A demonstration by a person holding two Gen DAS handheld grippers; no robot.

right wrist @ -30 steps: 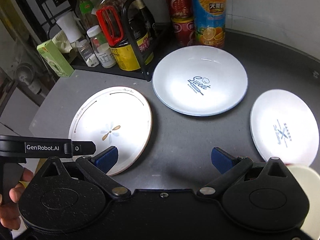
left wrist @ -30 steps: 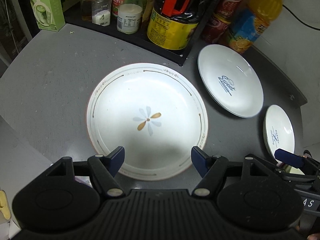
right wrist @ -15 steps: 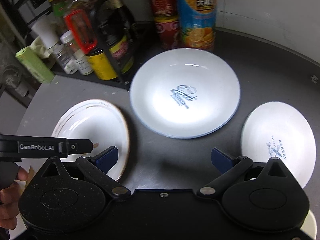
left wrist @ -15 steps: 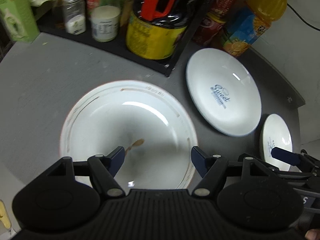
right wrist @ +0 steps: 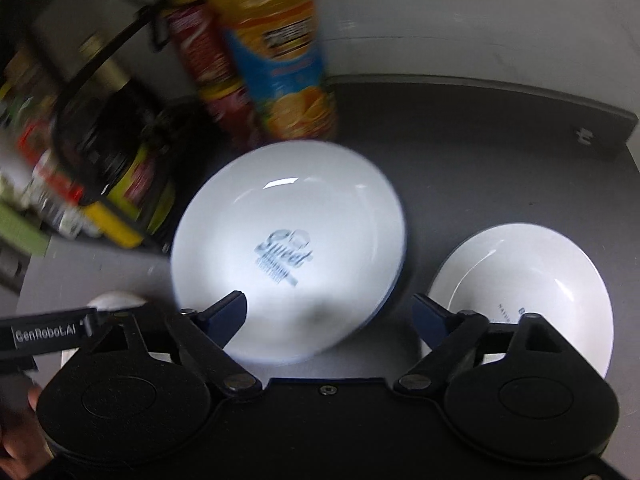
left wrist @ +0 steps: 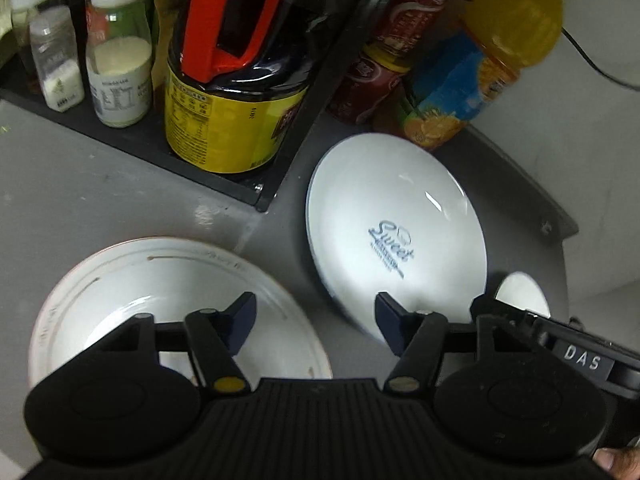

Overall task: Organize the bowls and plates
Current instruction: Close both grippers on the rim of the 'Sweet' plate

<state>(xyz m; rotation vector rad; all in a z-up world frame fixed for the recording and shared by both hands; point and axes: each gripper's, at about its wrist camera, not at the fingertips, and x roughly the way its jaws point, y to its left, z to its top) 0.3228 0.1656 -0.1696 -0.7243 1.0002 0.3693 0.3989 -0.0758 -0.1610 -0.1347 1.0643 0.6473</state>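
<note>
Grey counter (left wrist: pixel 100 184) between plate (left wrist: pixel 396 228) rims

"Sweet" printed on middle plate (left wrist: pixel 396 236) ahead of fingers; "DAS" on right gripper (left wrist: pixel 582 362); "GenRobot.AI" on left gripper (right wrist: pixel 44 334).

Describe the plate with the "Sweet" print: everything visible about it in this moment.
The Sweet plate is round, white and glossy, ceramic-looking, with a shallow well, a thin bluish rim and dark blue script lettering at its centre. It lies flat and face up on the dark grey countertop, empty. It sits in front of the orange juice bottle and red cans, between the brown-rimmed plate and a smaller white dish. Neither hand-held gripper grips it.
</note>
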